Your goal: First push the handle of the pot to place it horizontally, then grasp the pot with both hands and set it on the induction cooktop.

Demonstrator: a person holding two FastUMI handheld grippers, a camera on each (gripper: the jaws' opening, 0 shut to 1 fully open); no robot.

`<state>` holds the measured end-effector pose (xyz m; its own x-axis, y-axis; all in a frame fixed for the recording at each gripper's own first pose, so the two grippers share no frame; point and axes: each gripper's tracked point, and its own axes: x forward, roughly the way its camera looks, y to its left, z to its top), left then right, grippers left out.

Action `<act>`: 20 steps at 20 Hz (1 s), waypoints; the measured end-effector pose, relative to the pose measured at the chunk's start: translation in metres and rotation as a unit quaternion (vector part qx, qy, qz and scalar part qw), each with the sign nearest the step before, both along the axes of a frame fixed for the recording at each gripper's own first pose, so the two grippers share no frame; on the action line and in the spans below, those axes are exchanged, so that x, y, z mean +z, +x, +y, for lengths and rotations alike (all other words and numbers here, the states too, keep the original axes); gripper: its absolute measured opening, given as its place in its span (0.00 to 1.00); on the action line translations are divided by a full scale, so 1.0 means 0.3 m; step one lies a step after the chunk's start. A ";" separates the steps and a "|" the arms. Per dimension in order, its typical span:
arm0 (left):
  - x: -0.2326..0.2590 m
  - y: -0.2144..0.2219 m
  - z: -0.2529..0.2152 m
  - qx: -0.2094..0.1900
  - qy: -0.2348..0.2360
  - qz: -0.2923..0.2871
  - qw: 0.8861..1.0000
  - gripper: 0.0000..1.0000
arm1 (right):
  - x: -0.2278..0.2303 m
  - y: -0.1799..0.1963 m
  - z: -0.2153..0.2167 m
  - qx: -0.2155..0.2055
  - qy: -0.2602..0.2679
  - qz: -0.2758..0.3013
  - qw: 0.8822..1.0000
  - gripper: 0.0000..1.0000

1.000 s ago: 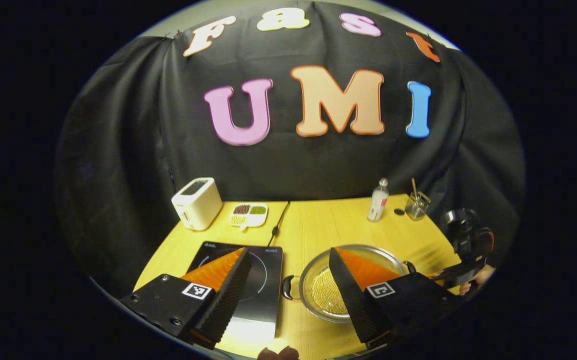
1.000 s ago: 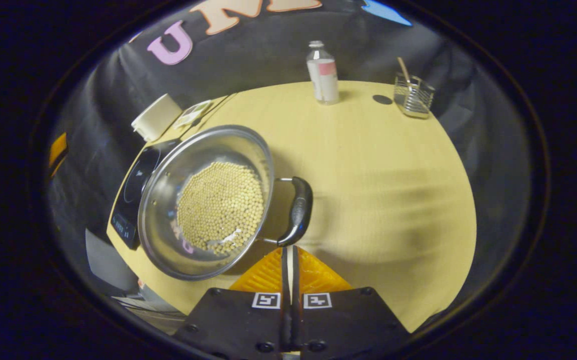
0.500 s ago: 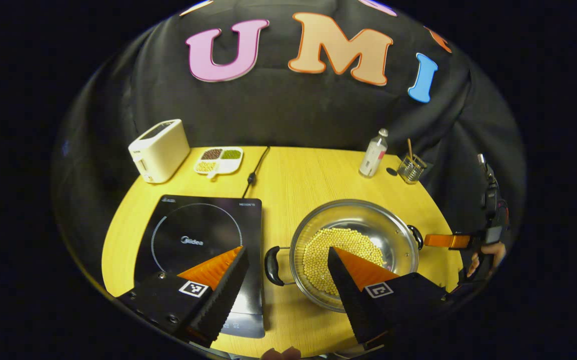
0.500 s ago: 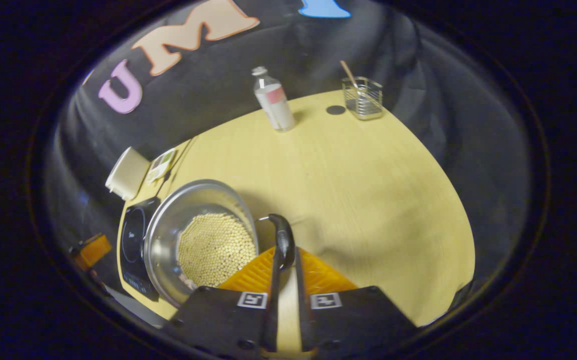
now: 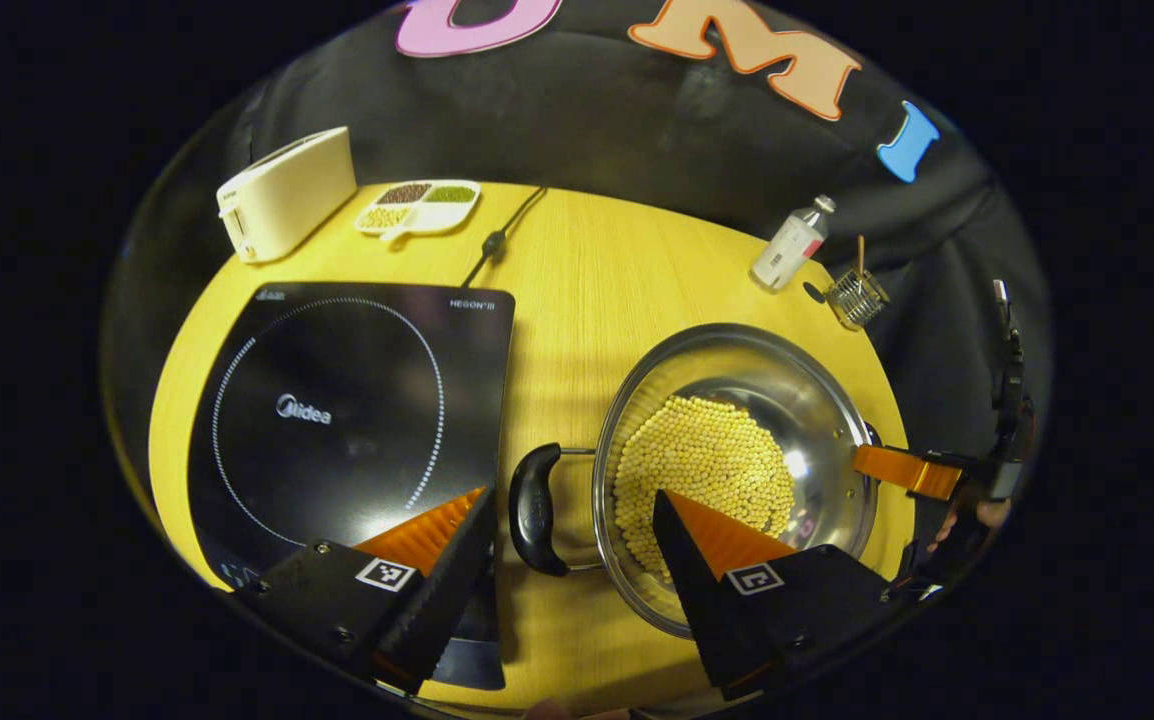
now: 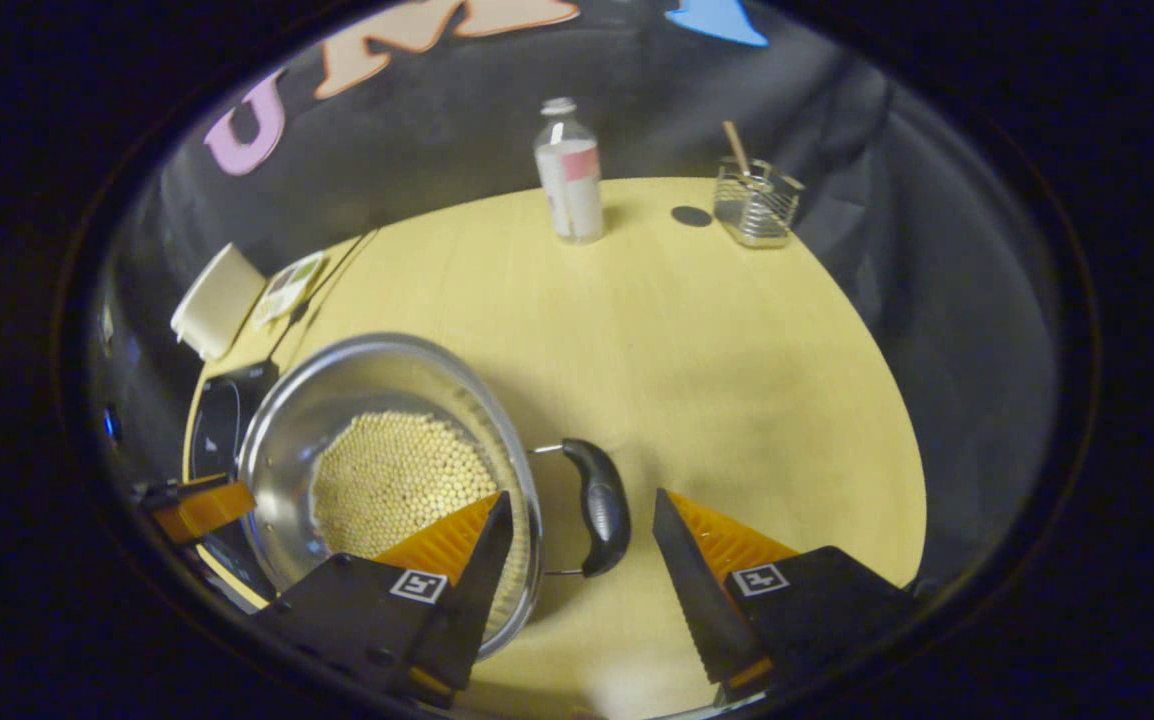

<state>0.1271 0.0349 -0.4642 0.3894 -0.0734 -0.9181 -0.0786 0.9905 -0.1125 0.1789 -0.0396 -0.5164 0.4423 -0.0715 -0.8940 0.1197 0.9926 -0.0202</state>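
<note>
My left claw and right claw are both spread, each straddling a handle of the pot on the tabletop

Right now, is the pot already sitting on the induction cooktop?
No, the pot rests on the table beside the induction cooktop.

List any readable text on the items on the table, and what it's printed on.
"Midea": centre of the induction cooktop.
"HEGON" plus a few unclear characters: the cooktop's far right corner.
A small mark at its far left corner: too small to read.
Label on the bottle: too blurred to read.
</note>
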 end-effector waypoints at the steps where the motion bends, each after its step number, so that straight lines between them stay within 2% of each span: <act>1: -0.001 0.023 -0.014 -0.003 -0.009 -0.009 1.000 0.95 | -0.013 -0.002 -0.001 0.005 -0.007 0.007 1.000 0.79; 5: -0.043 0.031 -0.018 -0.015 0.000 -0.009 1.000 0.89 | -0.073 0.000 -0.009 0.007 -0.020 0.035 0.999 0.73; 6: -0.047 0.030 -0.014 -0.020 0.007 -0.005 1.000 0.87 | -0.026 -0.011 0.001 0.002 -0.017 0.031 0.999 0.72; 7: -0.058 0.025 -0.010 -0.024 0.012 -0.002 1.000 0.84 | -0.075 0.003 -0.007 0.002 -0.012 0.032 0.999 0.67; 8: -0.063 0.031 -0.004 -0.022 0.019 -0.001 1.000 0.87 | -0.068 0.001 -0.007 0.002 -0.011 0.033 0.999 0.64; 10: -0.089 0.028 0.007 -0.014 0.029 0.013 0.999 0.77 | -0.064 0.007 -0.005 0.001 -0.007 0.031 0.999 0.62; 11: -0.093 0.030 0.009 -0.014 0.037 0.017 0.999 0.58 | -0.064 0.003 -0.005 0.000 -0.007 0.031 0.999 0.66; 12: -0.104 0.027 0.011 -0.015 0.042 0.022 0.999 0.65 | -0.063 0.002 -0.004 0.000 -0.005 0.032 0.999 0.62; 14: -0.113 0.034 0.011 -0.015 0.055 0.022 0.998 0.65 | -0.056 0.002 -0.001 -0.005 -0.001 0.030 1.000 0.60; 15: -0.116 0.033 0.010 -0.018 0.061 0.021 0.998 0.67 | -0.070 0.004 0.002 -0.007 0.000 0.027 1.000 0.58; 16: -0.119 0.035 0.011 -0.019 0.064 0.020 0.998 0.65 | -0.073 0.011 -0.002 -0.006 0.001 0.024 1.000 0.58; 18: -0.121 0.041 0.004 -0.027 0.065 0.020 0.997 0.67 | -0.075 0.005 0.002 0.003 0.002 0.024 1.000 0.54; 19: -0.122 0.040 0.005 -0.030 0.062 0.019 0.997 0.65 | -0.075 0.005 0.001 0.006 0.004 0.022 1.000 0.53; 20: -0.123 0.044 0.004 -0.035 0.058 0.015 0.998 0.64 | -0.075 0.004 0.002 0.004 0.007 0.024 1.000 0.58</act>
<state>0.1402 0.0360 -0.5010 0.3597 0.0076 -0.9330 -0.0109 0.9999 0.0040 0.1801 -0.0391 -0.5388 0.3995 -0.0558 -0.9150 0.1114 0.9937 -0.0120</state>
